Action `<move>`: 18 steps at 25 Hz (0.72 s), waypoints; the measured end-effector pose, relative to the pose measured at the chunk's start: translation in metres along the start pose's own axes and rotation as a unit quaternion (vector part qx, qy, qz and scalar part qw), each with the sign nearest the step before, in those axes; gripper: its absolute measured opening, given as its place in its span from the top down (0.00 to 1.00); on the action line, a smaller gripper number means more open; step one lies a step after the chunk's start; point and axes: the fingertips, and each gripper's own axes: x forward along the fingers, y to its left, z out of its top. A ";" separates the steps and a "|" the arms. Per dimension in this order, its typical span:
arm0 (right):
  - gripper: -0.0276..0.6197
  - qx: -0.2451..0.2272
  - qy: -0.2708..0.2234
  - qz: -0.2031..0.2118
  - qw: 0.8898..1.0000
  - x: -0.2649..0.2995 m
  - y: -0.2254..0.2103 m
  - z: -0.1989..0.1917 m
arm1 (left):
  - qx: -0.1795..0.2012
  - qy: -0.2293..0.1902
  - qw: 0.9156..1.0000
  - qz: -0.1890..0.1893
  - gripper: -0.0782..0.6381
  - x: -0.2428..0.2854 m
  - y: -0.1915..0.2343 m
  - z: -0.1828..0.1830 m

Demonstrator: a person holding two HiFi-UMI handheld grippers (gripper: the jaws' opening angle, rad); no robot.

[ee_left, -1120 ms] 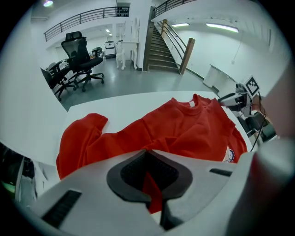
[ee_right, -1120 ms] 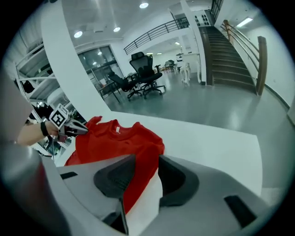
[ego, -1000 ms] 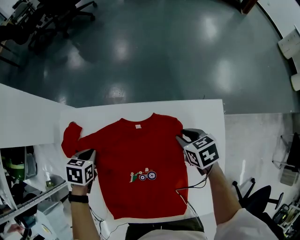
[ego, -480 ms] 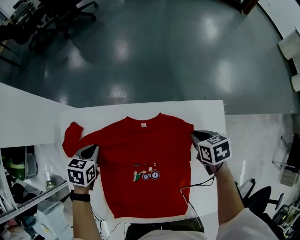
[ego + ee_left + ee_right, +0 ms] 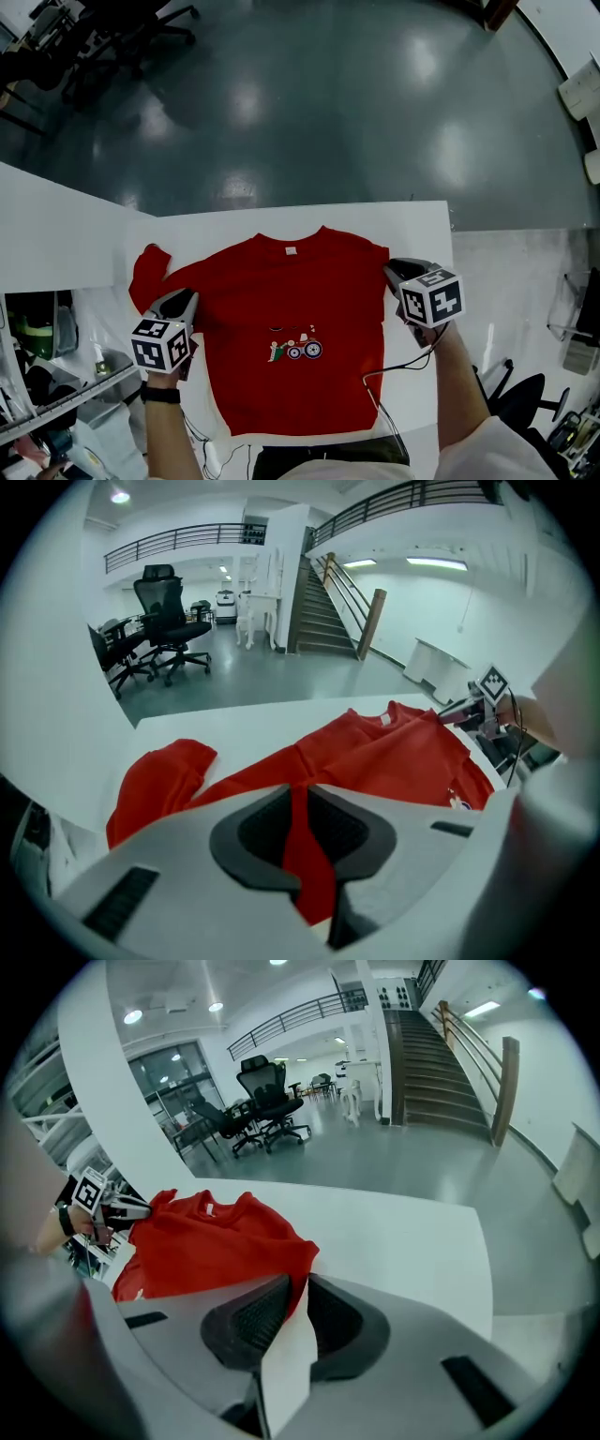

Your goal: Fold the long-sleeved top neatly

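Observation:
The red long-sleeved top [image 5: 291, 328] lies flat, front up, on the white table [image 5: 417, 225], with a small printed picture [image 5: 298, 350] on its chest. Its left sleeve [image 5: 145, 267] is bunched at the far left. My left gripper [image 5: 187, 300] sits at the top's left side below the armpit; its jaws have just been opening, a little apart with red cloth [image 5: 305, 855] in the gap. My right gripper [image 5: 392, 272] is at the right shoulder edge; its jaws have also just been opening, with white table and only the cloth's edge [image 5: 302, 1274] between them.
A second white table [image 5: 56, 225] adjoins at the left, with cluttered shelves [image 5: 37, 356] below it. A black cable [image 5: 380, 380] trails near the top's right hem. Beyond the far table edge is the grey floor, with office chairs [image 5: 94, 37] at the far left.
The right gripper moved right, drawing the top's right shoulder outward, so the body now lies wider and flatter. The left gripper has stayed in place.

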 end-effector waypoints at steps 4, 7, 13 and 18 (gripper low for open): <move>0.83 0.004 -0.011 -0.001 1.000 -0.009 -0.001 0.002 | 0.003 0.003 1.000 -0.011 0.81 -0.007 -0.005 -0.001; 0.81 0.002 -0.015 0.000 1.000 -0.015 0.002 0.001 | 0.011 0.013 1.000 -0.022 0.81 -0.010 -0.014 -0.005; 0.78 0.006 -0.025 0.026 0.999 -0.033 0.024 -0.010 | 0.019 0.036 0.998 -0.045 0.81 -0.020 -0.032 -0.026; 0.77 0.008 -0.015 0.044 0.999 -0.038 0.041 -0.025 | 0.021 0.050 0.997 -0.061 0.81 -0.024 -0.040 -0.038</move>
